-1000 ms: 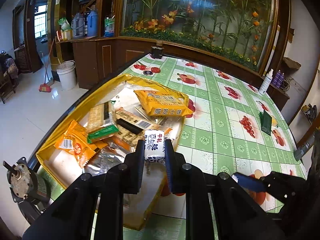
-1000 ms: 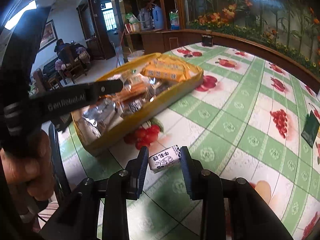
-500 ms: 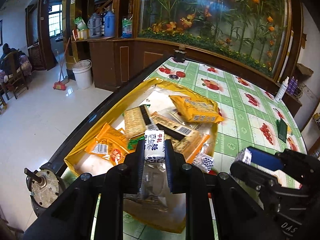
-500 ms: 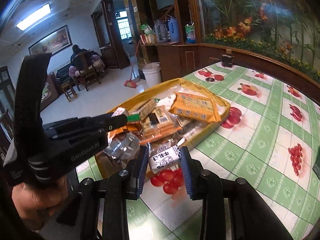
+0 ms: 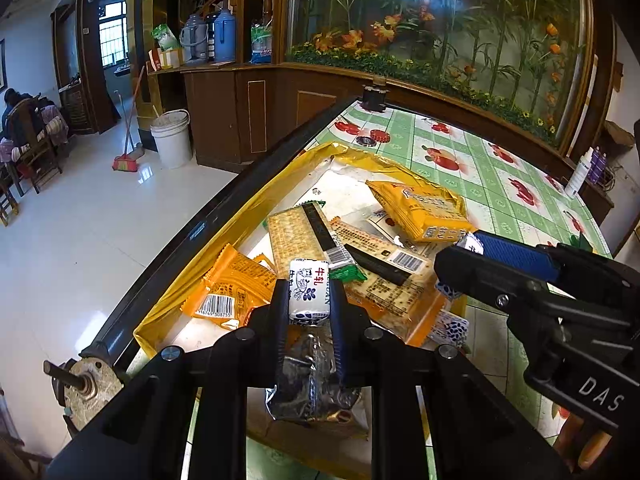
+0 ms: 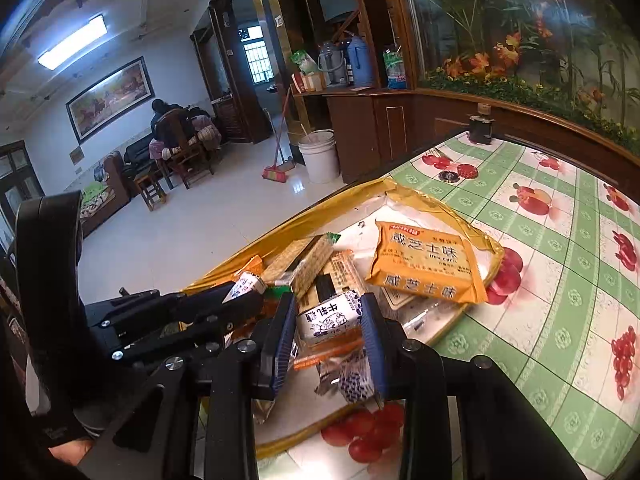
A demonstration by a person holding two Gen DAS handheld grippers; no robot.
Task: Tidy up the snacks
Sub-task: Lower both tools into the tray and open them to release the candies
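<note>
Hovering over one gold tray (image 5: 224,232) of snacks, two grippers, left (image 5: 309,300) and right (image 6: 328,322), each clenched on one milk candy (image 5: 309,294) (image 6: 329,315).

the left gripper (image 5: 309,300) clamps a small white candy (image 5: 309,293) with blue print, upright between its jaws, above the gold tray (image 5: 256,208). in the tray lie an orange packet (image 5: 232,284) at nine o'clock from the candy, a cracker pack (image 5: 296,232) at twelve, a yellow biscuit bag (image 5: 420,208) at one and a silver wrapper (image 5: 312,396) at six. the right gripper (image 5: 466,248) reaches in from three o'clock, pinching another white candy (image 5: 469,245). the green checked tablecloth (image 5: 500,184) spreads beyond.
</note>
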